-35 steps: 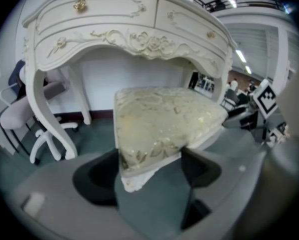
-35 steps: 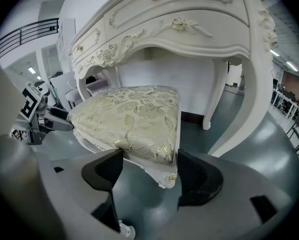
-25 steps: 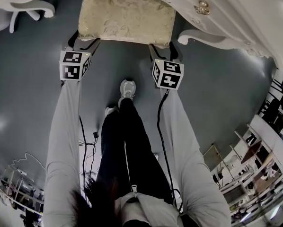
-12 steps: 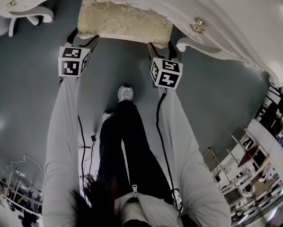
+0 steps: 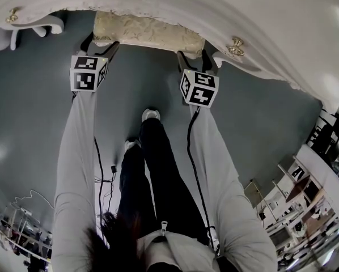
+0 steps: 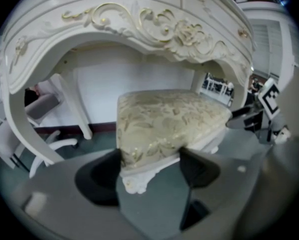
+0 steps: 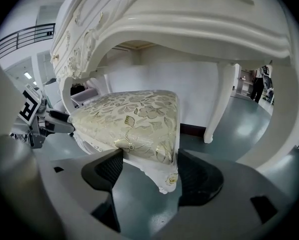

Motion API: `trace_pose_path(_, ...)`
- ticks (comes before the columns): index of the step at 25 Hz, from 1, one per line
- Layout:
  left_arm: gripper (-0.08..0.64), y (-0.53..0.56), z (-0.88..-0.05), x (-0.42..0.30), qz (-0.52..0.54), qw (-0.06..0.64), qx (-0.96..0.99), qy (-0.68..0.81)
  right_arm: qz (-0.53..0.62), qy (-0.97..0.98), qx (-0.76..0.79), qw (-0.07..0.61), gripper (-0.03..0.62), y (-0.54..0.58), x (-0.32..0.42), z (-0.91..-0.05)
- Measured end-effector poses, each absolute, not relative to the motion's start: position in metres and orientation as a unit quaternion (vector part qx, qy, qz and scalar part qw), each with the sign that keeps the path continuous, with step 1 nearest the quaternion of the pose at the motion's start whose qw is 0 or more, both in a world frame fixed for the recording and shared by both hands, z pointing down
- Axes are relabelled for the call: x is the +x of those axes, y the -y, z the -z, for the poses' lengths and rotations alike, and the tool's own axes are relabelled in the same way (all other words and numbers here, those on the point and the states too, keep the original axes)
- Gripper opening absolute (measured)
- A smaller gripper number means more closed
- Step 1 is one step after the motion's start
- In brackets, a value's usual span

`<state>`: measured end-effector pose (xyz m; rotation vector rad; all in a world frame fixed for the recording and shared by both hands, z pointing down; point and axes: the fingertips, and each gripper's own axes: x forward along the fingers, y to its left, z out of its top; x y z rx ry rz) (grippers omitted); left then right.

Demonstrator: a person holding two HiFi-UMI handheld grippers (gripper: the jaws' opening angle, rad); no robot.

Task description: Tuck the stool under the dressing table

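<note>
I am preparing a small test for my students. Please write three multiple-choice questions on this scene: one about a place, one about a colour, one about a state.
1. Where is the stool?
A) out in the open
B) partly under the dressing table
C) on top of it

2. What colour is the cushion?
A) red
B) black
C) cream-gold

3. What are the left gripper jaws doing?
A) clamping a stool corner
B) shut on nothing
C) holding a cable

Answers:
1 B, the table's edge covers its far part.
2 C, pale patterned fabric shows.
3 A, both jaws press the corner.
</note>
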<state>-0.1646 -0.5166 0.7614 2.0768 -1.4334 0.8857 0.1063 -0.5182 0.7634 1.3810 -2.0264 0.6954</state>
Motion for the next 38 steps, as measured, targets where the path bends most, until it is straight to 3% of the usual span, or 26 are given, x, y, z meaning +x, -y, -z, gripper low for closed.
trace_pose_path(26,0.36,0.539,-0.742,-0.167,-0.302,0.219,0.753,0.542,-0.267,0.76,0.529,0.266,0.333,0.538,0.104,-0.749)
trace_pose_path(30,0.298,0.531,-0.733,-0.164,-0.292,0.216,0.752,0.551,-0.259,0.764,0.531,0.258,0.274,0.529,0.102,-0.74)
trace_pose_path(34,0.062,0.525,-0.716,-0.165,-0.286,0.21,0.746,0.563,-0.256,0.766,0.53,0.258,0.131,0.52,0.102,-0.726)
trace_pose_path(36,0.021,0.523,-0.708,-0.167,-0.277,0.208,0.746,0.569,-0.252,0.769,0.526,0.261,0.033,0.515,0.097,-0.719)
trace_pose_path(38,0.005,0.52,-0.7,-0.167,-0.272,0.205,0.749,0.569,-0.246,0.771,0.525,0.263,0.002,0.51,0.093,-0.71)
